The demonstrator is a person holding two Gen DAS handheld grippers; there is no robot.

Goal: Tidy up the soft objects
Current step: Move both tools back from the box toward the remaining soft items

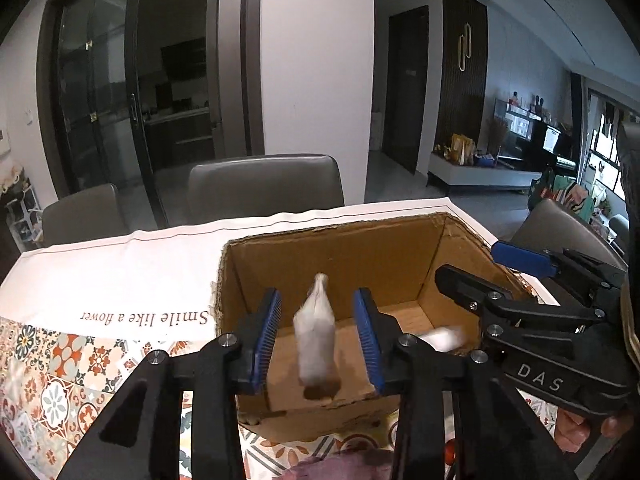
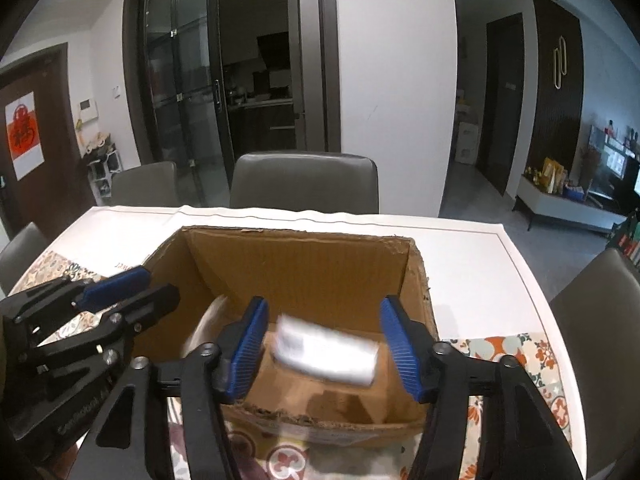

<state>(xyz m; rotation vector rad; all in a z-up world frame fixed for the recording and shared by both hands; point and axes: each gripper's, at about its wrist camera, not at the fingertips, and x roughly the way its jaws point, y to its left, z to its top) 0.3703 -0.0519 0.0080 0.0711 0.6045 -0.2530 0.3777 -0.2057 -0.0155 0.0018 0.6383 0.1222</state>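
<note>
Indoors | surface: table (image 2: 500,264) under a white cloth over patterned tile print; open cardboard box (image 2: 304,276) on it | left gripper (image 1: 316,336) parted, clear of white soft bundle (image 1: 316,340); right gripper (image 2: 324,344) wide, blurred white soft roll (image 2: 328,354) loose between pads | room: grey chairs (image 2: 304,184); dark glass doors (image 2: 180,92) behind

White cloth (image 1: 120,276) on the table: "Smile like a flower" | right tongs (image 1: 508,276), black body: "DAS" | door poster (image 2: 24,136): red character, illegible
</note>
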